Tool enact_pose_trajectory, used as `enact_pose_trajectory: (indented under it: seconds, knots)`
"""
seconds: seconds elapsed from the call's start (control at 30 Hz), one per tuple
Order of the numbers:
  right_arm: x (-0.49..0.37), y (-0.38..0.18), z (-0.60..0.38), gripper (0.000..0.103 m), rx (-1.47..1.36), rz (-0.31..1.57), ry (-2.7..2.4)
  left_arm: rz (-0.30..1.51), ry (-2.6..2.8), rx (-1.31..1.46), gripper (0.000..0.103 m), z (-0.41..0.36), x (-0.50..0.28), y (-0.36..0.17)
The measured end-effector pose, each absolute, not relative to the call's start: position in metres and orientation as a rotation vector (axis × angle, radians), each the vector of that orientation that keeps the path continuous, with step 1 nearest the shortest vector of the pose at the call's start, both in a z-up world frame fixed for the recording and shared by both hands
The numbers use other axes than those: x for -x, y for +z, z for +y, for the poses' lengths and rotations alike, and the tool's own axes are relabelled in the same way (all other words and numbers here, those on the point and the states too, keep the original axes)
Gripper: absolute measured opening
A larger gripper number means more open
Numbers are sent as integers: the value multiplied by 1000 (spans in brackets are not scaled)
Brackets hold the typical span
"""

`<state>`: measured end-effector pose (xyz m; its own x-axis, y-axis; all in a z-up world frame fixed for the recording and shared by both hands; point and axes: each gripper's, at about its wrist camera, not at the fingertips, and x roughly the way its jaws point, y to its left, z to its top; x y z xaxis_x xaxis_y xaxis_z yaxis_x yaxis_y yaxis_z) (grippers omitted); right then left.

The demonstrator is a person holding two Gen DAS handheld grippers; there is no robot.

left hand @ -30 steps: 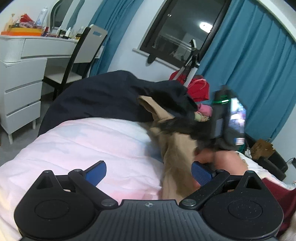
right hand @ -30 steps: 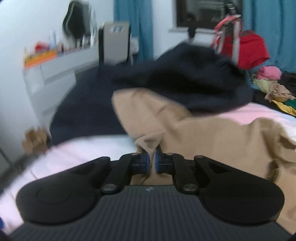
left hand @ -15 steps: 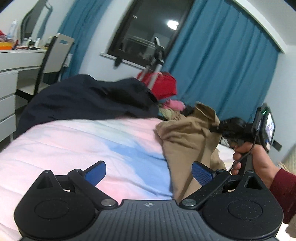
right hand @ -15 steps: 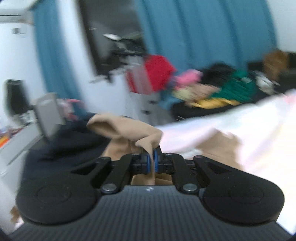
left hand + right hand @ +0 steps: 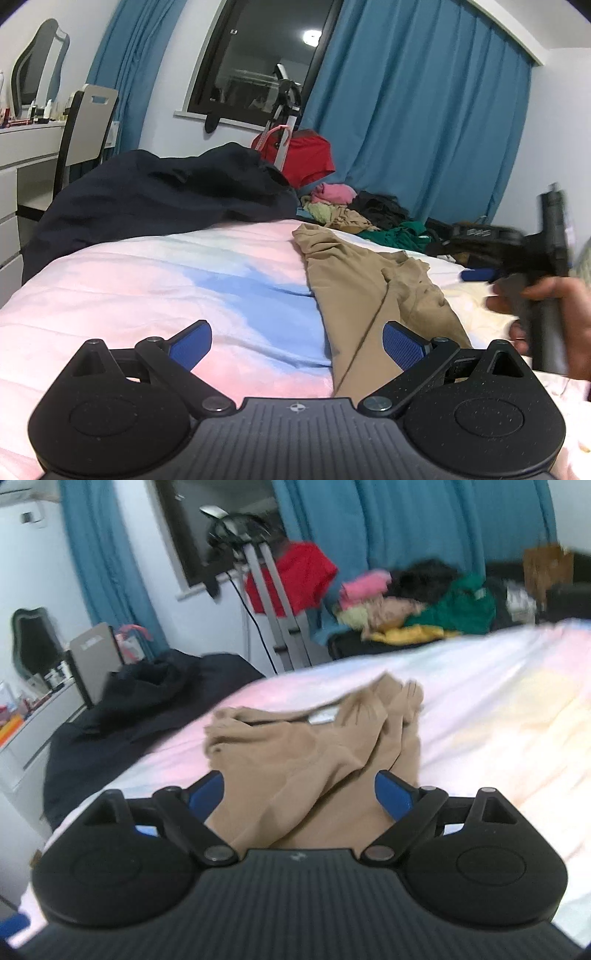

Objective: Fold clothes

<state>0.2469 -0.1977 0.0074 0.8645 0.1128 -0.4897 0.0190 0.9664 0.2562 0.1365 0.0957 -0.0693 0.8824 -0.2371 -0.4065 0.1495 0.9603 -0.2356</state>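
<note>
- Your left claw [image 5: 297, 341] is spread wide, its blue pads apart and holding nothing, low over the pastel pink-and-blue bedspread [image 5: 207, 280].
- Your right claw [image 5: 299, 792] is also spread wide; the tan garment [image 5: 306, 749] lies between and beyond its fingers, but neither pad pinches it.
- From the left wrist view, the tan garment [image 5: 373, 288] lies crumpled lengthwise on the bed, running from just inside the right pad of your left claw toward the bed's far edge.
- Its far end is bunched into folds, with a pale strip showing inside an opening in the right wrist view.
- In the left wrist view your right hand [image 5: 554, 314] grips the right claw's handle at the frame's right edge, blurred, above the bed and beside the garment.
- A dark navy garment [image 5: 159, 195] is heaped over the bed's far left corner.
- Beyond the far edge sits a pile of mixed clothes [image 5: 354, 214] in pink, yellow, black and green, with a red garment [image 5: 310, 158] hung on a metal stand.
- A white dresser [image 5: 22, 147] and a chair [image 5: 88, 122] stand at the left, before blue curtains [image 5: 413, 122] and a dark window [image 5: 258, 62].
</note>
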Motion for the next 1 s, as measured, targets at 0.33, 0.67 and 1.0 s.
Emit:
enact_pose_trajectory:
  seconds: [0.33,0.67,1.0]
  knots:
    - [-73,62,-169,90,-145,390,85,453,-253,163,100,82,-92,-52]
    - [39,60,-177,90,-295,329,41,404,-252,90,100,62,-31,-30]
    - [72,33,-191,90,-337,214,-84,583,-219,199,100,88,-13,-51]
